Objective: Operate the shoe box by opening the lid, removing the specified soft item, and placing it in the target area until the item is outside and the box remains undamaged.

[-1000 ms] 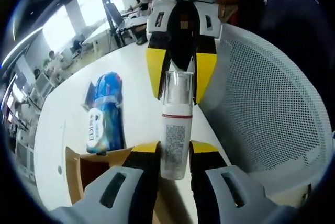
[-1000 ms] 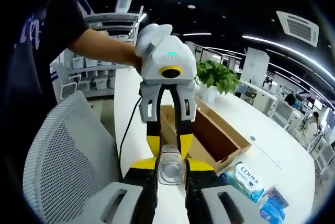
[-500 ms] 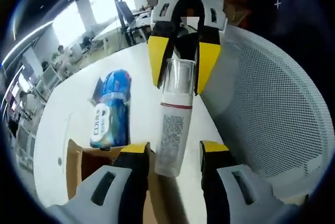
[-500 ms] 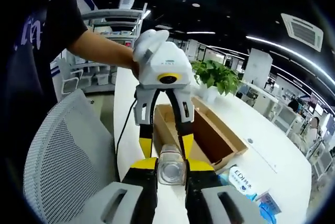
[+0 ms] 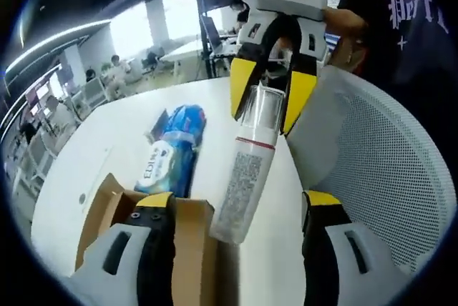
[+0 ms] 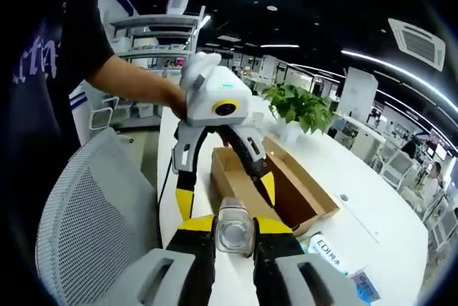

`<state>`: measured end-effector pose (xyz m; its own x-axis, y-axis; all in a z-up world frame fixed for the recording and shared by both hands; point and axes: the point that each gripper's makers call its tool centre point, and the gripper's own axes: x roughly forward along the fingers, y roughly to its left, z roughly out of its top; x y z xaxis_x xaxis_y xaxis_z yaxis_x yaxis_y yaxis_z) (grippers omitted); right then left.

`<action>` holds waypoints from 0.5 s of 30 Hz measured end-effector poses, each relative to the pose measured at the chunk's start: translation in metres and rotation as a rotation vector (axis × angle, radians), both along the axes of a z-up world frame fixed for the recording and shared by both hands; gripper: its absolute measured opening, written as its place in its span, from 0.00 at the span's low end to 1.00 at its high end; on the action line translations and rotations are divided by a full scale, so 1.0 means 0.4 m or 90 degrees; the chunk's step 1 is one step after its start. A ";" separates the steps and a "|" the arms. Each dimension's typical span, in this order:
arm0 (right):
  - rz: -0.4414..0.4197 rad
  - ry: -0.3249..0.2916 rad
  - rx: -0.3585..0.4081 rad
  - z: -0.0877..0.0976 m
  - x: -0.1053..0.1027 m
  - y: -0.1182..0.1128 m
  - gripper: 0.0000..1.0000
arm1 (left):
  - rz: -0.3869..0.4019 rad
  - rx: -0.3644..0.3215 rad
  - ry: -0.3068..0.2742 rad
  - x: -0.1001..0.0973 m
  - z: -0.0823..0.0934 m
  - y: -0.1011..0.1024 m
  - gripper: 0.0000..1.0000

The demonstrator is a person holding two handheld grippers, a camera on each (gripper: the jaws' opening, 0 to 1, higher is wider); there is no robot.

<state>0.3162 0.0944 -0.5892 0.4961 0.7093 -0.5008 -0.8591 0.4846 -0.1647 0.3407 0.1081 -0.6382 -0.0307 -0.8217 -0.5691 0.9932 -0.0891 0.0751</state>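
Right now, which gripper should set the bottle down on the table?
Right. The right gripper is shut on the bottle. The left gripper is open, its jaws wide apart and clear of the bottle, so it probably cannot place it on the table.

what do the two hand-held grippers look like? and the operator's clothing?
Both match: white moulded body, black arms, yellow-padded fingers. The left hand-held gripper has a yellow ring on its body and a black cable trailing down; the right hand-held gripper is similar. The person wears a dark T-shirt with white lettering.
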 end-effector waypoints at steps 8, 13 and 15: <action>0.029 -0.008 -0.038 0.009 0.016 -0.026 0.14 | 0.084 -0.082 0.039 0.038 0.049 0.003 0.89; 0.045 -0.015 -0.065 0.012 0.032 -0.048 0.14 | 0.118 -0.104 0.037 0.053 0.066 0.015 0.96; 0.048 -0.018 -0.076 0.012 0.040 -0.058 0.14 | 0.128 -0.113 0.041 0.056 0.071 0.021 0.99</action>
<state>0.3323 0.0713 -0.5843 0.4590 0.6813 -0.5702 -0.8864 0.3947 -0.2419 0.3630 0.1164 -0.6097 0.1121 -0.9015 -0.4179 0.9928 0.1195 0.0087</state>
